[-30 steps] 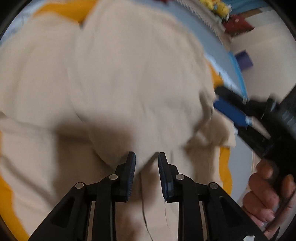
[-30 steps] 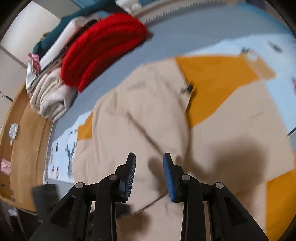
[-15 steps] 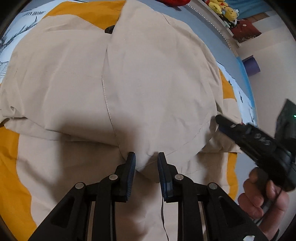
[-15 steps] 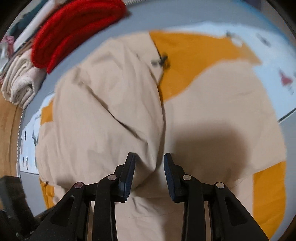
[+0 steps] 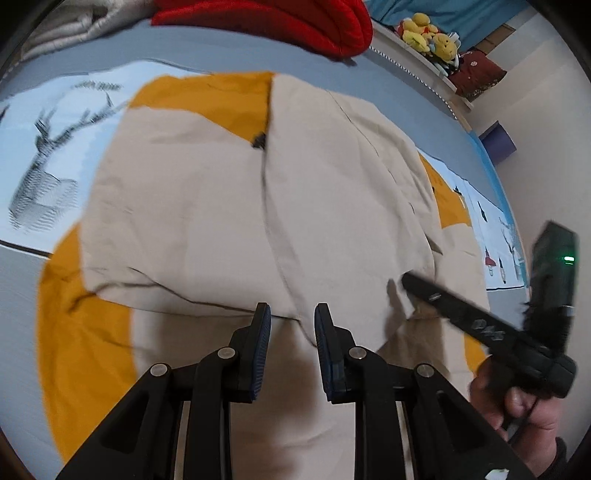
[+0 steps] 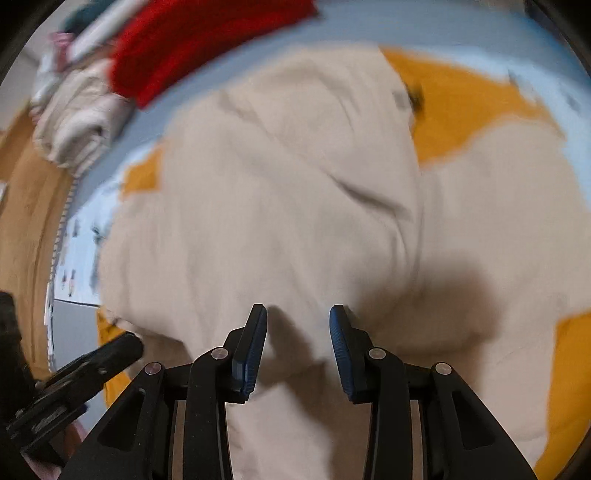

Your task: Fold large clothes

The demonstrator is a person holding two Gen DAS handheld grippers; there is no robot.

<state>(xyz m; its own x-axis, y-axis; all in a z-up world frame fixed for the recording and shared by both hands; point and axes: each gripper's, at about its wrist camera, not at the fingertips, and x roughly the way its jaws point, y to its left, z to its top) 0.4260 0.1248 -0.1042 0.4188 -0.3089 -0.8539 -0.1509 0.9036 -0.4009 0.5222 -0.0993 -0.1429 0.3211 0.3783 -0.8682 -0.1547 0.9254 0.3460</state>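
Observation:
A large beige garment with orange panels (image 5: 332,206) lies spread on the bed, its right half folded over the left along a seam. My left gripper (image 5: 291,328) hovers over the near edge of that folded flap. Its pads stand a little apart and press on nothing. My right gripper (image 6: 298,332) hangs above the same garment (image 6: 277,221); its jaws are opening, with only flat cloth below them. In the left wrist view the right gripper (image 5: 410,282) reaches in from the right, tip at the flap's corner. The left gripper (image 6: 129,343) shows at the lower left of the right wrist view.
The bed sheet (image 5: 40,177) is pale blue with a deer print. A red quilted bundle (image 5: 277,18) and folded pale clothes (image 6: 74,122) sit at the bed's far end. Plush toys (image 5: 432,37) line a ledge. A hand (image 5: 517,402) holds the right gripper. Wooden floor (image 6: 22,221) lies beside the bed.
The folded flap, bulging a second ago, now lies flat. Both grippers have drawn back from the cloth, so more of the bed shows. The right gripper's jaws have widened.

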